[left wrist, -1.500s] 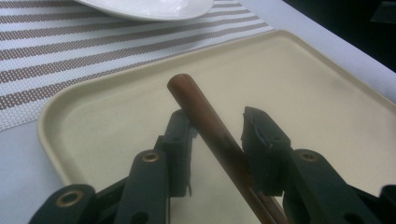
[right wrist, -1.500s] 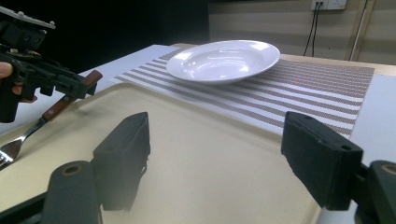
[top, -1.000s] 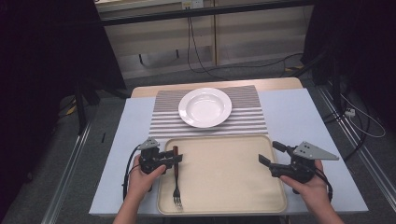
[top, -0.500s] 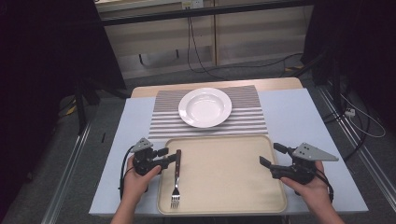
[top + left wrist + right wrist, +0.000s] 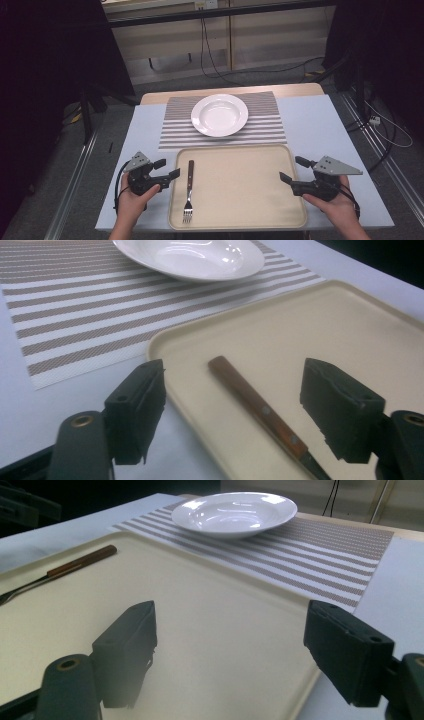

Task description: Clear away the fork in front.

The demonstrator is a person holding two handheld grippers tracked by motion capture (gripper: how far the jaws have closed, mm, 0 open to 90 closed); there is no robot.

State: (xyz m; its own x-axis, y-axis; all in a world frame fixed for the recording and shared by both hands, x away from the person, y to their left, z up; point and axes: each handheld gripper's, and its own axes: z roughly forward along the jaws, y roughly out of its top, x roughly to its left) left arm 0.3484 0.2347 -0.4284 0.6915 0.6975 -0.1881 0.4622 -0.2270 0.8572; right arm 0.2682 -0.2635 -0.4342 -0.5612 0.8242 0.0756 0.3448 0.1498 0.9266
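step: left tool [image 5: 167, 169] jaws have just been opening, parting wide off fork [image 5: 189, 187] | fork lying on tray [image 5: 240, 220], left side | right tool [image 5: 289, 168] gaping empty | next: probably backing left tool clear

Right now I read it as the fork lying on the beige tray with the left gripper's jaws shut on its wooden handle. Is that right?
Not quite. The fork does lie on the beige tray, but the left gripper is not shut on it. Its jaws have just been opening and stand apart on either side of the wooden handle without touching it, as the left gripper view shows.
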